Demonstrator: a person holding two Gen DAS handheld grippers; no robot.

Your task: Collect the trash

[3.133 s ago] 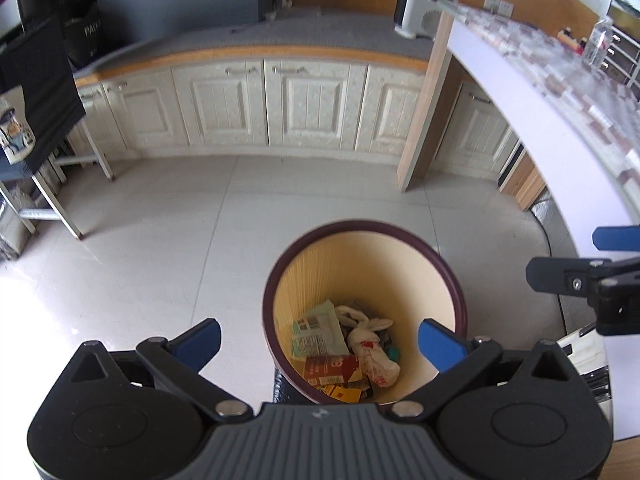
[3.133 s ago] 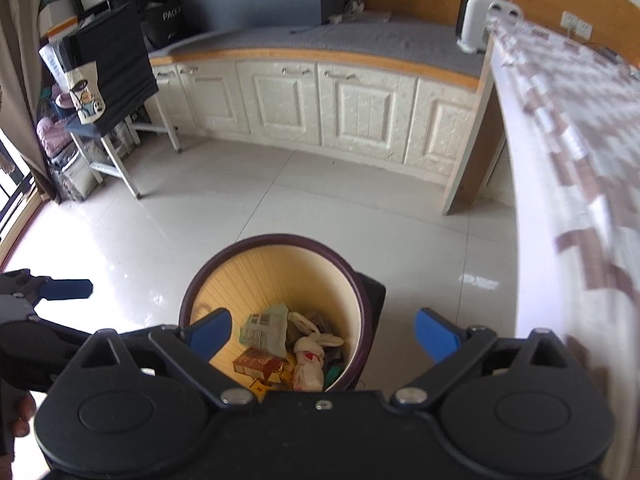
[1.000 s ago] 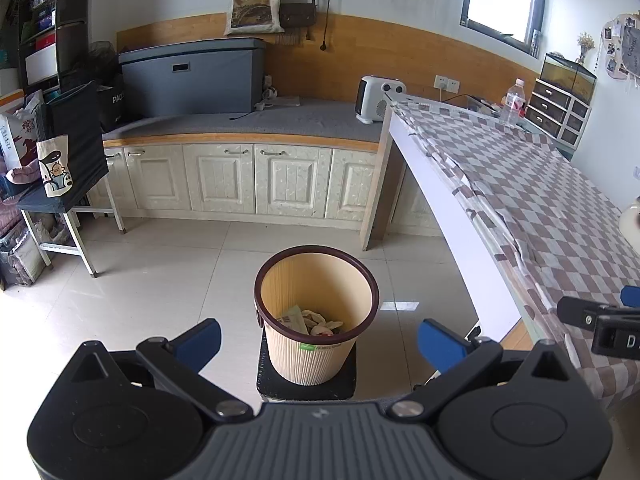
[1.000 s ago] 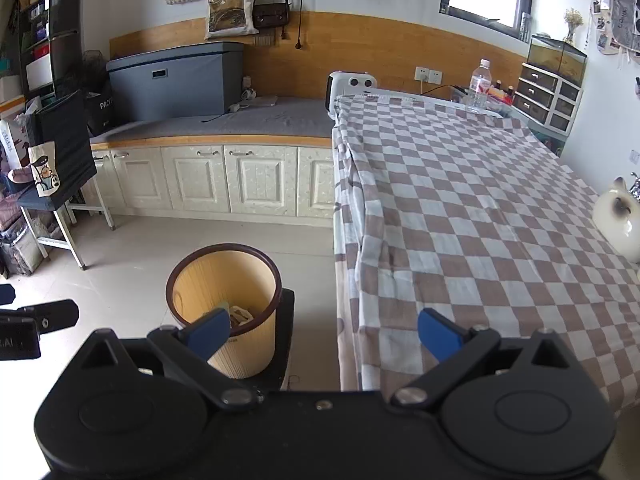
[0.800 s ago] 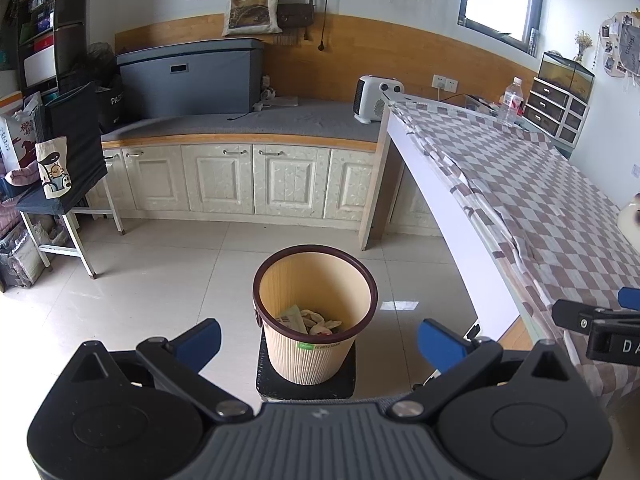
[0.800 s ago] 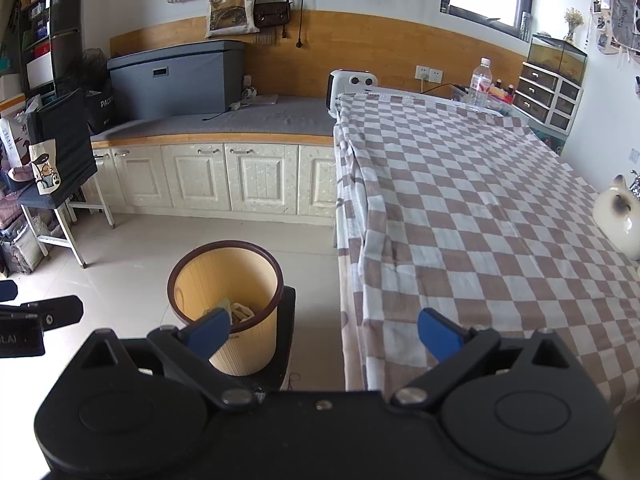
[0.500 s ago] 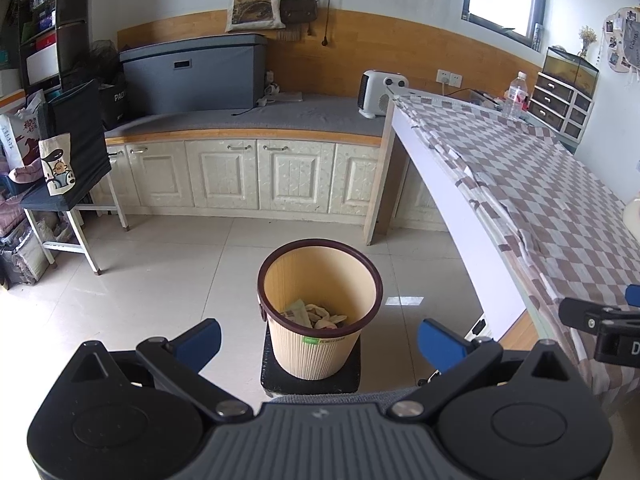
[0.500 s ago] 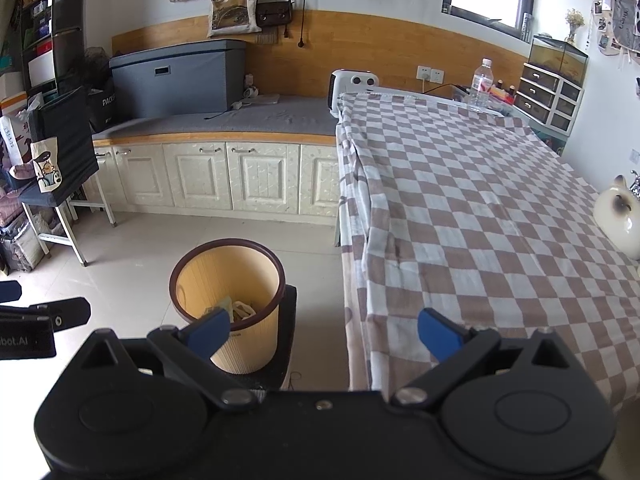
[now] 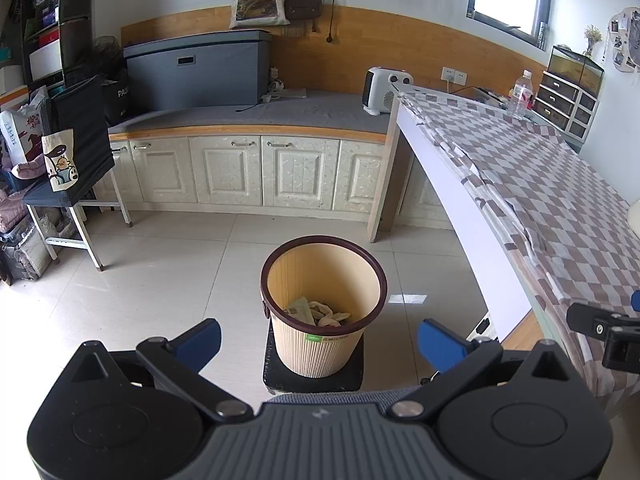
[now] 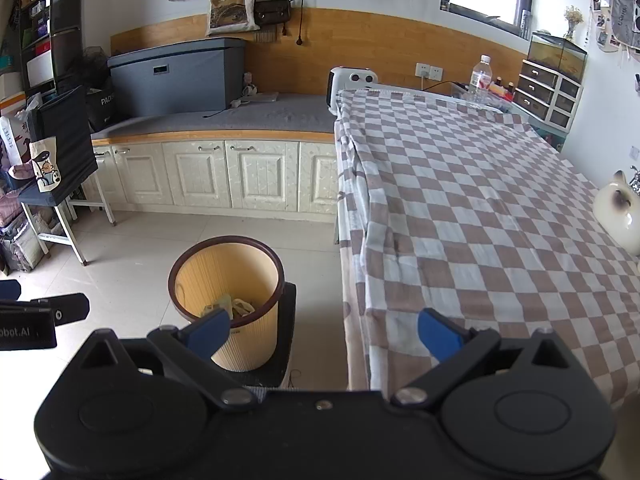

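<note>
Both my grippers are spread and empty. From the left wrist, my left gripper (image 9: 318, 338) looks straight ahead at the trash bin (image 9: 324, 308), paper scraps (image 9: 316, 312) inside. From the right wrist, my right gripper (image 10: 324, 330) has the bin ahead-left and the checkered tablecloth (image 10: 480, 208) ahead-right.

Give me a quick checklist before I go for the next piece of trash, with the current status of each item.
1. Left gripper open and holding nothing: ok.
2. Right gripper open and holding nothing: ok.
3. Trash bin upright on its dark stand, mouth uncovered: ok.
4. Room left in the bin: ok, the trash lies low inside.
5. Next piece of trash located: not ok, none shows on the checkered tablecloth or the floor.
6. Tablecloth lying flat: not ok, wrinkled along the near edge.
</note>
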